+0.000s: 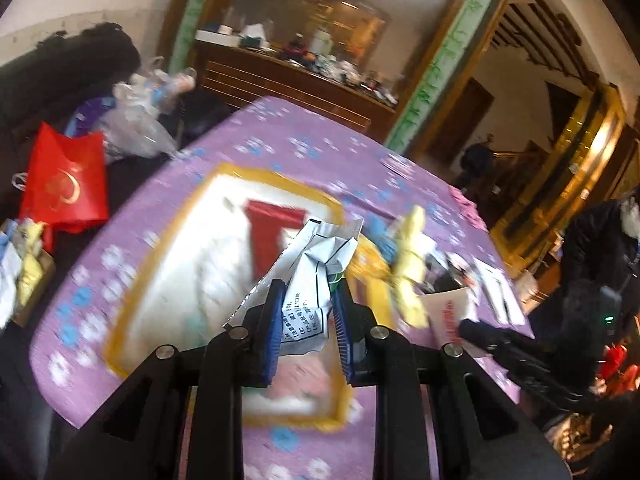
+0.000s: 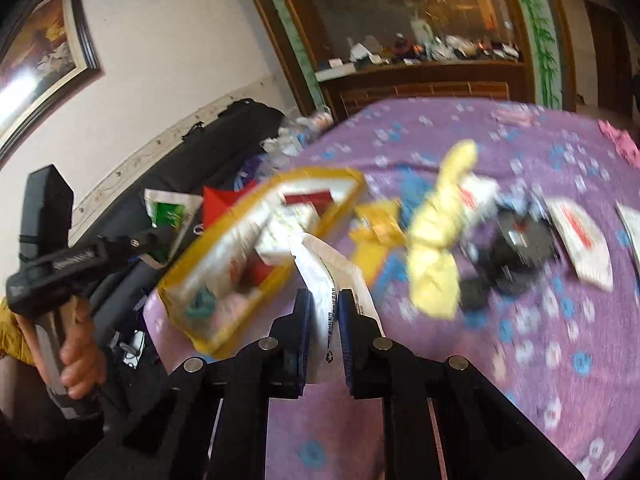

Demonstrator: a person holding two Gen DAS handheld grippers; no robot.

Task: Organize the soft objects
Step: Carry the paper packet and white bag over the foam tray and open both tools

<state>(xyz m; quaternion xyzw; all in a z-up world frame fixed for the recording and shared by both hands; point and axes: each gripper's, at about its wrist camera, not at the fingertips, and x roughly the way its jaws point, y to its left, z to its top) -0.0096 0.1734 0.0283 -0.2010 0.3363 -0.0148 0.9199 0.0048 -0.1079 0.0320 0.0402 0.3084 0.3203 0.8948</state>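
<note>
My left tongs (image 1: 308, 312) grip a crumpled packet (image 1: 316, 276), right tongs (image 2: 323, 320) pinch a flat white pouch (image 2: 326, 276); the yellow-rimmed tray (image 1: 132, 280) lies just ahead-left of both, nearer the left.

The purple flower-printed tablecloth (image 2: 540, 380) lies bare at the near right, giving open room. Farther in, a knotted pale yellow cloth (image 2: 436, 240), a black boxy object (image 2: 516, 248) and white red-printed packets (image 2: 580, 240) crowd the surface (edges blurred). The yellow-rimmed white tray (image 2: 224, 256) blocks the left.
</note>
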